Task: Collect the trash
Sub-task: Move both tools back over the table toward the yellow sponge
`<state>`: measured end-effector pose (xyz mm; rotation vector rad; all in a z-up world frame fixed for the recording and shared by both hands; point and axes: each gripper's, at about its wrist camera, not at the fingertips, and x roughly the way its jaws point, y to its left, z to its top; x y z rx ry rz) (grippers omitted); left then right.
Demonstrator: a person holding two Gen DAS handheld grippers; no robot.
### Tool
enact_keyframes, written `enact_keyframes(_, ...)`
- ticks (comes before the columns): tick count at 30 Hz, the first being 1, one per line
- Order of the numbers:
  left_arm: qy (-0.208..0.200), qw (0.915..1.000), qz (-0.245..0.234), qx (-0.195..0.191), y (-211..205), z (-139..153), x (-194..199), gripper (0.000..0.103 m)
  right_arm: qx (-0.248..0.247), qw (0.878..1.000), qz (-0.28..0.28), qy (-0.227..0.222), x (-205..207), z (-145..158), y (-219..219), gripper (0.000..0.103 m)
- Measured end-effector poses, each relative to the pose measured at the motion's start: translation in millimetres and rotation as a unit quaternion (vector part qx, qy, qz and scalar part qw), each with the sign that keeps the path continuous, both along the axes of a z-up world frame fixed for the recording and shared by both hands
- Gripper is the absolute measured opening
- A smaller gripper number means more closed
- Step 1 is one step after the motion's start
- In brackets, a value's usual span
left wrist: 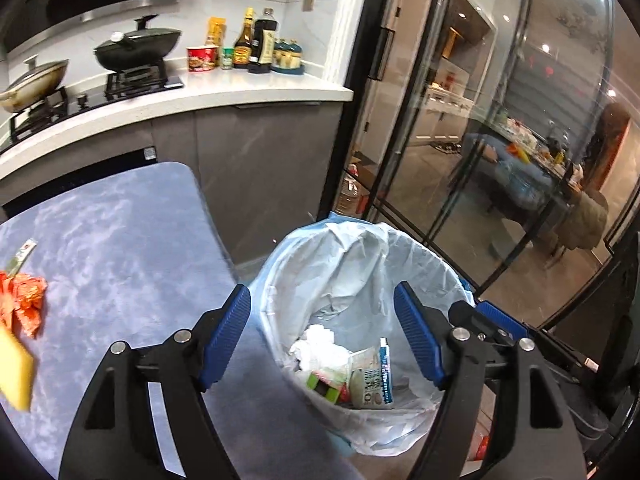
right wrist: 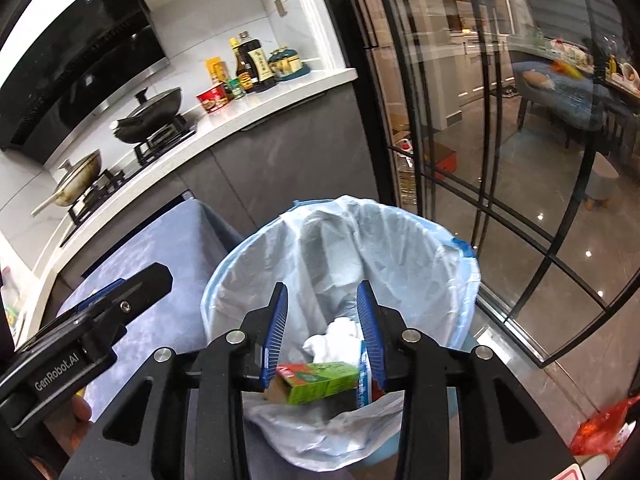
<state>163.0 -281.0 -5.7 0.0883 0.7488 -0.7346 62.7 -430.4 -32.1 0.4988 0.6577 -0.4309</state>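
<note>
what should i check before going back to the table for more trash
1. Left claw empty and open: ok, nothing between its blue pads.
2. Right claw empty: ok, its pads stand apart and the green box looks to lie below them in the bin, blurred.
3. Dropped items inside the bin liner: ok, white tissue and a carton lie at the bottom.
4. Liner still over the rim: ok, it is folded round the edge.
5. Trash left on the blue table: not ok, orange wrappers and a small packet remain.
6. Yellow item at the left edge: cannot tell, blurred.
</note>
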Motion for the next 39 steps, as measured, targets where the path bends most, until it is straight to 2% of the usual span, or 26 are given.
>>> enact_keyframes(9, 0.003, 0.9969, 0.078, 0.003, 58.3, 11.9, 9.2, 0.072, -0.017, 0.999, 0.042, -0.002, 9.4, 13.1, 42.5, 0.038)
enact_keyframes(14, -0.004, 0.9916, 0.128, 0.016, 99.5, 15.0, 14.9, 0.072, -0.017, 0.997, 0.078, -0.002, 20.0, 18.3, 76.0, 0.038)
enact_keyframes(18, 0.006, 0.9868, 0.160, 0.021, 135.0, 12.8, 19.8, 0.073, -0.022, 0.994, 0.110, 0.001, 31.4, 20.5, 107.4, 0.038)
enact_keyframes(29, 0.020, 0.9685, 0.244, 0.046, 230.8, 0.5, 28.2, 0.073, -0.018, 0.983, 0.183, 0.012, 60.0, 14.7, 191.7, 0.038)
enact_keyframes(31, 0.026, 0.9646, 0.258, 0.047, 248.0, -4.0, 29.2, 0.078, -0.017, 0.980, 0.197, 0.016, 65.4, 13.3, 208.3, 0.038)
enact_keyframes(32, 0.029, 0.9614, 0.269, 0.047, 258.0, -6.4, 29.8, 0.084, -0.018, 0.978, 0.206, 0.018, 68.3, 12.2, 217.4, 0.038)
enact_keyframes(39, 0.066, 0.9409, 0.330, 0.036, 325.6, -27.9, 39.6, 0.085, -0.020, 0.968, 0.248, 0.028, 86.5, 6.5, 262.9, 0.038)
